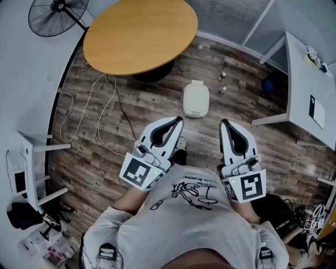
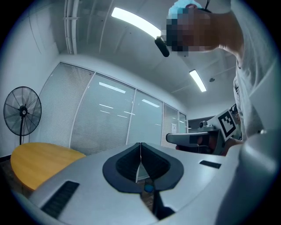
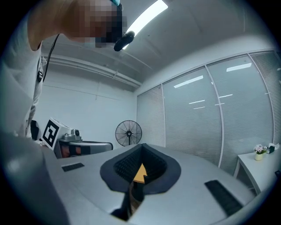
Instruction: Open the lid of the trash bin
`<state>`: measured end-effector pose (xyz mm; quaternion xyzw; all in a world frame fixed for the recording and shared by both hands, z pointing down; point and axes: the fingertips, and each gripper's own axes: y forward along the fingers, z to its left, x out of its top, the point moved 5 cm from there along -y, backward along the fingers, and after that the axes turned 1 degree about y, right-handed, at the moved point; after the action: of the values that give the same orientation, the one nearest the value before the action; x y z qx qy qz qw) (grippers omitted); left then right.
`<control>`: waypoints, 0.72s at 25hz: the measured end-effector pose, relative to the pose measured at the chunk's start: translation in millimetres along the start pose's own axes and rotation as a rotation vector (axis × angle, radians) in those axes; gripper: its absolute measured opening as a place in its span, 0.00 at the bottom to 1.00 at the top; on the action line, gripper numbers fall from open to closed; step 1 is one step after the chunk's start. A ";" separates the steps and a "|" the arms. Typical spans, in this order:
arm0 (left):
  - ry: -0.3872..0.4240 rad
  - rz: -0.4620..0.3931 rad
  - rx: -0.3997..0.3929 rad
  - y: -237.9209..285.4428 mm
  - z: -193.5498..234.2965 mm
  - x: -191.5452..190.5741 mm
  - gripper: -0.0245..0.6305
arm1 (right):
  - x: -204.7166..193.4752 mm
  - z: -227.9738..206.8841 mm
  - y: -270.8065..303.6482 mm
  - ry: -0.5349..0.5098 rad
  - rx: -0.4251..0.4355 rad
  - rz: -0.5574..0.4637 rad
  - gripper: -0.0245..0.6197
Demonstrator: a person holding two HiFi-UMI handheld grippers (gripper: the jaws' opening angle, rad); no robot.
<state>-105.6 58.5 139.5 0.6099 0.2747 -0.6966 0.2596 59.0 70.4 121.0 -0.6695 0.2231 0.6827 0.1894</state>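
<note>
Head view is looking steeply down on a person in a grey T-shirt, who is holding one tool in each hand, out in front and pointing forward. Nearest me, the left tool is keeping its two jaws pressed together with nothing between them. The left gripper view is showing the same thing, with the dark pads meeting along a single line. Beside it, and apart from it, the right tool is sitting the same way, jaws pressed together and pinching nothing.

Under both tools the wooden floor is spreading out. Past the tips, roughly between the lines the two tools are pointing along, the trash bin is standing on the floor. It is small and white, and its lid is lying down flat on it. Neither tool is touching it. Two small bottles are standing near it on its right. A pale cable is looping over the boards on the left.

Further on, a round wooden desk is standing behind the bin, and a black pedestal fan is standing off its left edge. A white desk is running along the right side, and the right gripper view is showing a small pot of flowers sitting on it. Beyond all that, a glass wall with blinds is closing off the room.
</note>
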 end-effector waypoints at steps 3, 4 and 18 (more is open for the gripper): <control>-0.008 0.002 0.003 9.6 21.3 0.5 0.07 | 0.7 -6.0 22.4 0.002 -0.003 0.005 0.05; -0.011 0.005 0.003 12.5 28.2 0.2 0.07 | 0.7 -7.3 29.6 0.003 -0.004 0.008 0.05; 0.001 0.011 -0.009 53.7 83.8 2.3 0.07 | -1.1 -35.8 91.0 0.011 -0.014 0.016 0.05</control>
<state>-127.8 -38.5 142.4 0.6105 0.2746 -0.6935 0.2662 38.0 -24.9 126.7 -0.6727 0.2245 0.6822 0.1779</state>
